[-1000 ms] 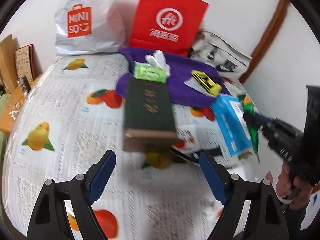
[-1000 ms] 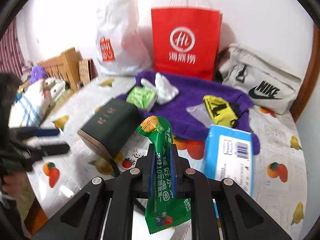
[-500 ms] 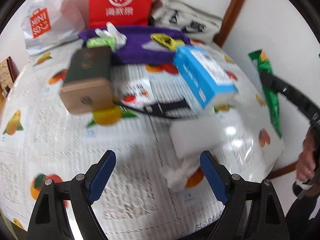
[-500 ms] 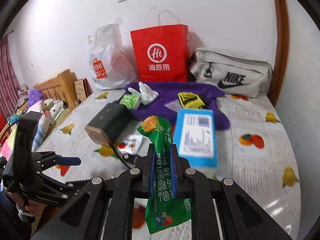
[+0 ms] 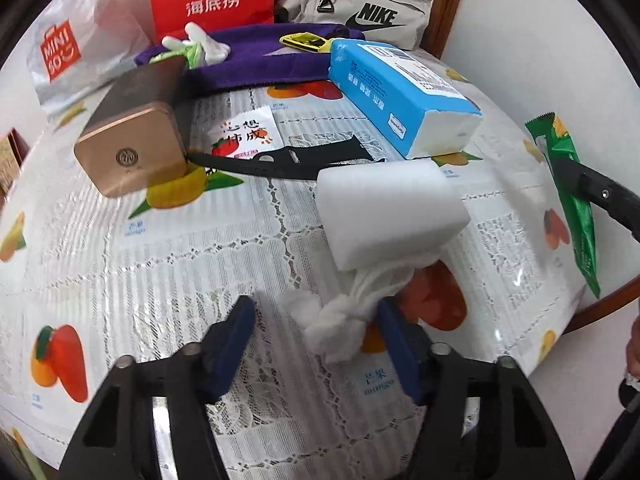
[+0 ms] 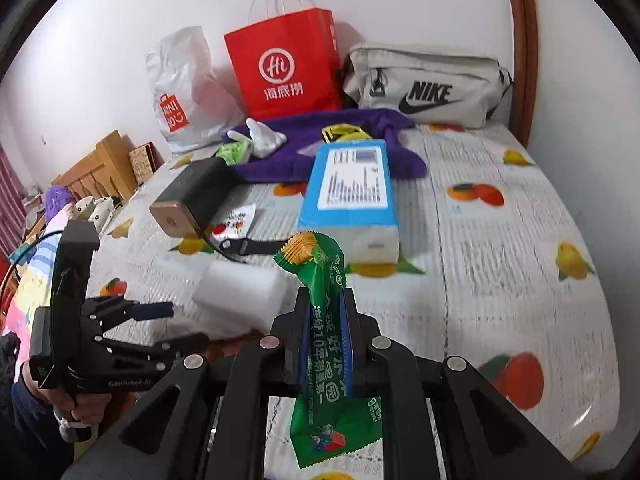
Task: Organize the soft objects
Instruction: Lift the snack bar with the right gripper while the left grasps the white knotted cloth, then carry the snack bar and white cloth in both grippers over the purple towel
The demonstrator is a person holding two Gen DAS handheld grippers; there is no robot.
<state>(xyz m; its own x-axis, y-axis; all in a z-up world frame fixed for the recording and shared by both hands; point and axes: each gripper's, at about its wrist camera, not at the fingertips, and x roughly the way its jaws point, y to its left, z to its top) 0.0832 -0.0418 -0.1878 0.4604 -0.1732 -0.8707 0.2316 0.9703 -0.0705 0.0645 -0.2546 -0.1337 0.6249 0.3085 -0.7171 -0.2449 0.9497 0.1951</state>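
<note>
Your right gripper (image 6: 326, 336) was clamped on a green foil snack packet (image 6: 324, 344) printed with Chinese characters and "10", holding it upright above the fruit-print tablecloth (image 6: 500, 280), whose mango patches read "mango". Your left gripper (image 5: 316, 332) stood wide open, gripping nothing, its blue pads (image 5: 236, 332) either side of a knotted white cotton wad (image 5: 338, 328) that lay against a white foam block (image 5: 390, 212). Behind the block lay a black strap (image 5: 288, 162), a white sachet with red Chinese writing (image 5: 244, 134), a dark box with a bronze end cap (image 5: 134, 154) and a blue-and-white tissue pack (image 5: 396, 92). Along the wall stood a red "Hi" paper bag (image 6: 286, 68), a white "MINISO" plastic bag (image 6: 182, 92) and a beige "NIKE" pouch (image 6: 424, 84), fronted by purple cloth (image 6: 340, 144).
</note>
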